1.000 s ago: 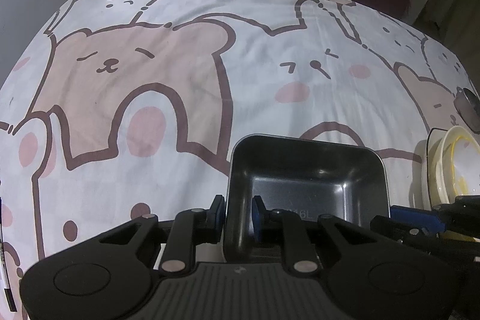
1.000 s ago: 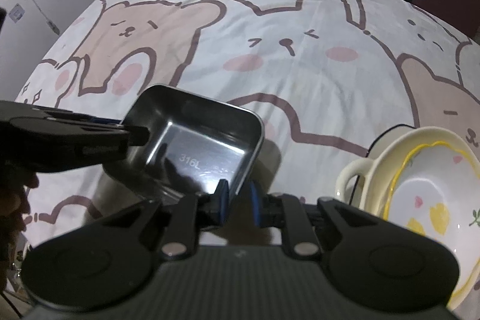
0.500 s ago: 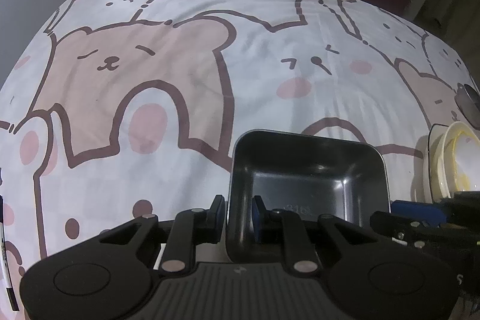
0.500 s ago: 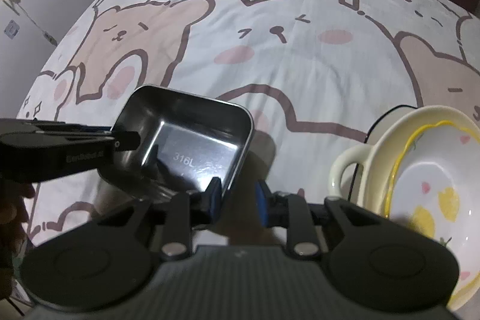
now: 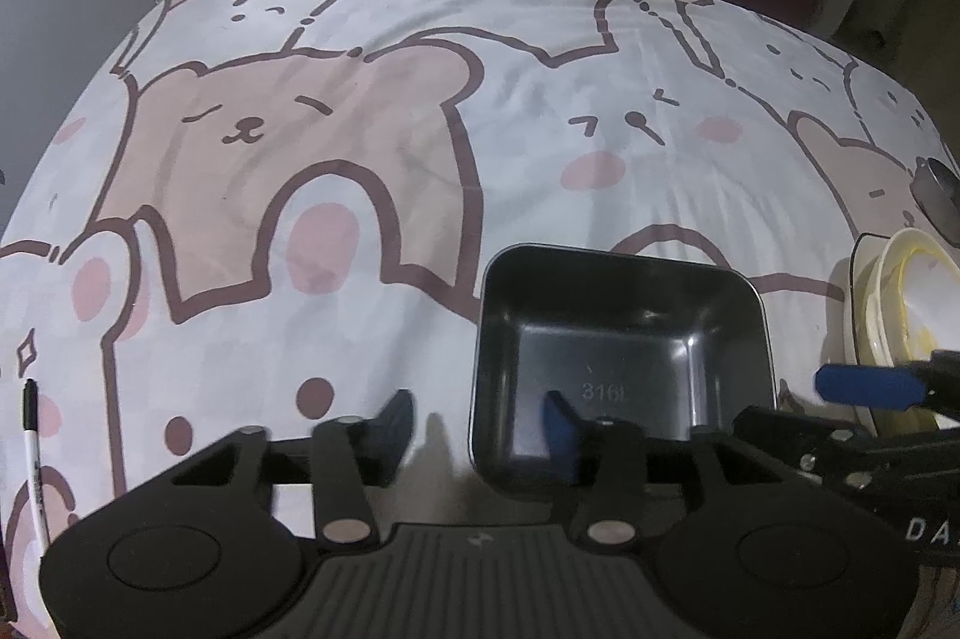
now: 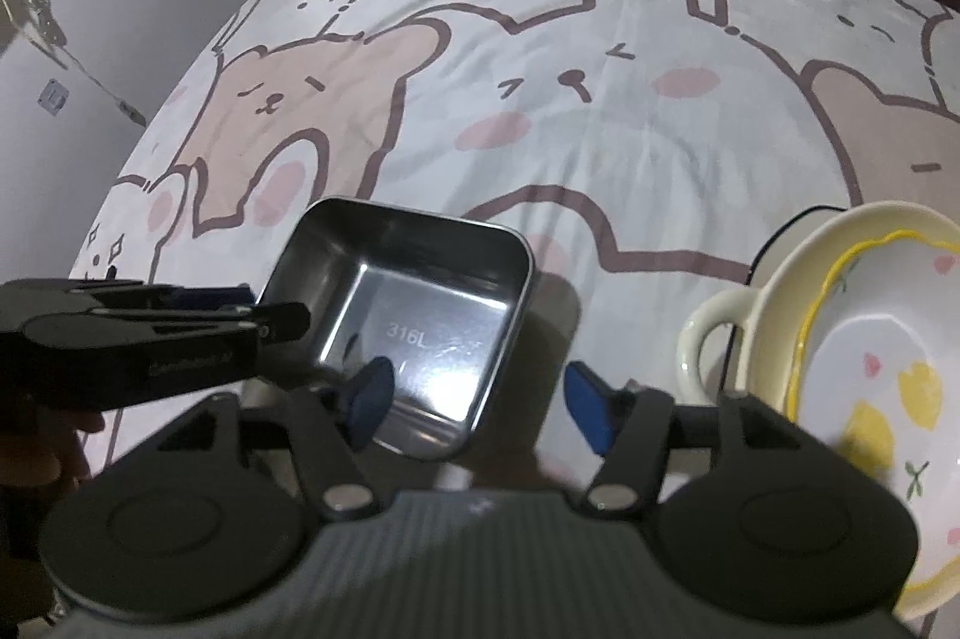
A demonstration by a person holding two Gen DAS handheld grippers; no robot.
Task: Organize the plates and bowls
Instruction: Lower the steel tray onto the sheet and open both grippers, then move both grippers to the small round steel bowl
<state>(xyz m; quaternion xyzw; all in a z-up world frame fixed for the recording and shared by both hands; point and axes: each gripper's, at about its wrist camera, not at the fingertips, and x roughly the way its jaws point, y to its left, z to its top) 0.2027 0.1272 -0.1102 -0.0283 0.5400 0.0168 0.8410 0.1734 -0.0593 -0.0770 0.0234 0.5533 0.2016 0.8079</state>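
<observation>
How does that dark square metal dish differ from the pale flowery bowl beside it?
The metal dish is square with rounded corners; the flowery bowl is round with a wavy yellow line inside. The dish is bare shiny steel stamped 316L; the bowl is cream with pink and yellow blossoms. The dish sits alone on the cloth; the bowl sits nested in a cream dish with a loop handle. Both are upright and empty.

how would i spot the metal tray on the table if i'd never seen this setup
Start at the cartoon bear tablecloth and come to its near edge. The metal tray sits there on the cloth, left of the stacked cream bowls. It is the only square, shiny steel dish, stamped 316L inside; its neighbours are round and ceramic.
</observation>
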